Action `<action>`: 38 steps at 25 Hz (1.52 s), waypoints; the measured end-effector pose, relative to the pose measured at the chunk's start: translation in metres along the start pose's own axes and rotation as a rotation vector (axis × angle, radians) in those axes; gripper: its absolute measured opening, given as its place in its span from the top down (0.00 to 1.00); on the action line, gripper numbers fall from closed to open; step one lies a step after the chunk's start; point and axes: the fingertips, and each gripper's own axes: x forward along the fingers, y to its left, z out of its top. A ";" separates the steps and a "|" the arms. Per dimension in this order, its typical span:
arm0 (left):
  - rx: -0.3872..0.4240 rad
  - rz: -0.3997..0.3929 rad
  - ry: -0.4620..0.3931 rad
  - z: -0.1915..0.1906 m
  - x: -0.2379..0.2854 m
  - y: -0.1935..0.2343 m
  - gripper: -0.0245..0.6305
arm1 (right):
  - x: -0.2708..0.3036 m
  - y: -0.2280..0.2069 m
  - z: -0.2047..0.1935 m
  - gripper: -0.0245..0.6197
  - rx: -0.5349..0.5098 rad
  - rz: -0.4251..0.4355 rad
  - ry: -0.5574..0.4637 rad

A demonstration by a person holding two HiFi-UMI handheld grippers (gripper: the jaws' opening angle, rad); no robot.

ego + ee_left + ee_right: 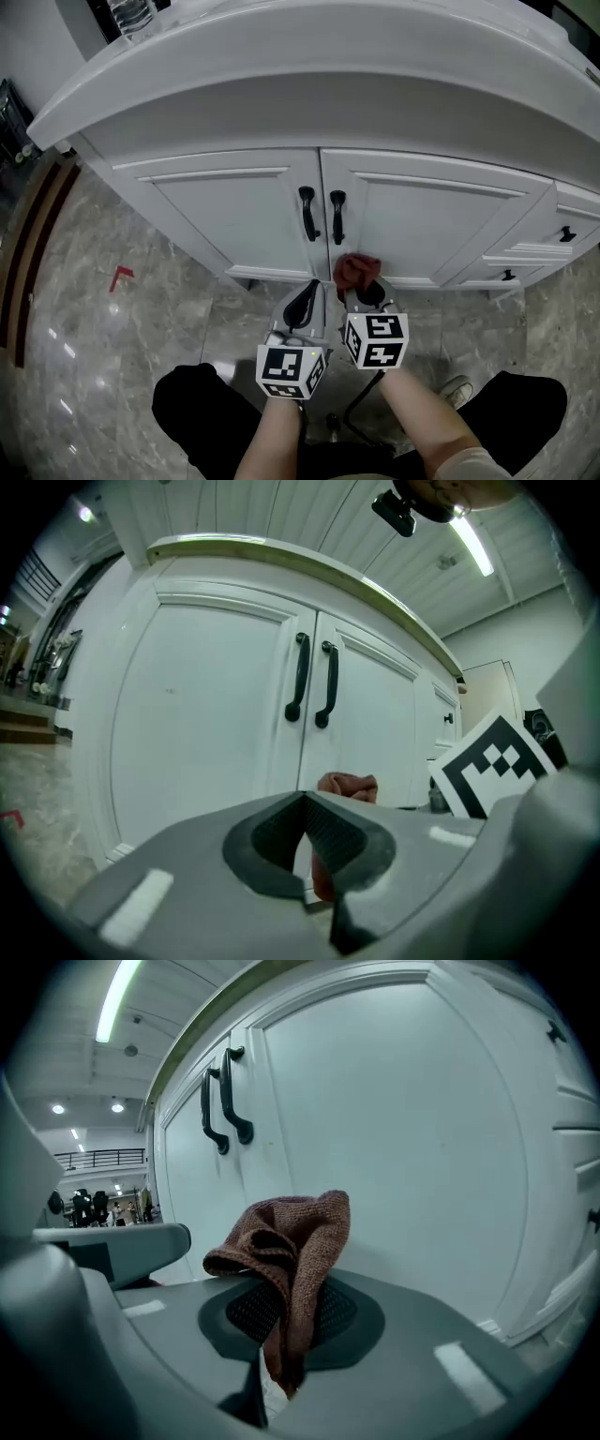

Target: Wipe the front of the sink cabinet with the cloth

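Note:
The white sink cabinet [234, 211] fills the upper half of the head view, its two doors meeting at a pair of black handles [322, 216]. A reddish-brown knitted cloth [357, 271] is bunched low in front of the right door, and whether it touches the door I cannot tell. My right gripper [281, 1330] is shut on the cloth [292, 1241], which sticks up out of its jaws. Just left of it, my left gripper [305, 808] is shut with nothing in it, close to the door [206, 724]. Past its jaws the cloth [348, 786] shows.
Right of the doors are drawers with black knobs [566, 234]. The countertop [309, 56] overhangs the cabinet front. On the marble floor lies a red mark [121, 276], with a dark wooden strip [26, 253] at far left. The person's knees [202, 408] and a shoe [457, 389] are below.

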 end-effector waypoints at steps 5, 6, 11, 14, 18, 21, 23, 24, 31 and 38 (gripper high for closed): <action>-0.039 -0.007 -0.004 -0.004 0.004 0.001 0.96 | 0.000 -0.004 0.000 0.84 -0.020 0.004 -0.005; -0.048 -0.010 -0.002 -0.006 0.005 -0.001 0.96 | -0.002 -0.008 0.001 0.84 -0.019 -0.005 -0.005; -0.073 -0.037 0.008 -0.015 0.015 -0.017 0.96 | -0.016 -0.039 0.005 0.84 -0.016 -0.055 -0.006; -0.071 -0.070 0.016 -0.020 0.023 -0.035 0.96 | -0.028 -0.061 0.008 0.84 -0.023 -0.086 -0.008; -0.071 -0.123 0.021 -0.024 0.034 -0.065 0.96 | -0.047 -0.096 0.010 0.84 -0.026 -0.140 -0.003; -0.063 -0.163 0.021 -0.024 0.041 -0.089 0.96 | -0.062 -0.125 0.009 0.84 -0.030 -0.186 0.012; -0.061 -0.182 0.019 -0.023 0.045 -0.102 0.96 | -0.072 -0.143 0.009 0.84 -0.027 -0.219 0.017; -0.061 -0.190 0.017 -0.023 0.047 -0.108 0.96 | -0.077 -0.151 0.009 0.84 -0.023 -0.234 0.018; -0.061 -0.218 0.026 -0.029 0.053 -0.137 0.96 | -0.103 -0.189 0.006 0.84 0.012 -0.282 0.024; -0.074 -0.177 0.018 -0.036 0.050 -0.115 0.96 | -0.098 -0.166 -0.001 0.84 0.017 -0.256 -0.010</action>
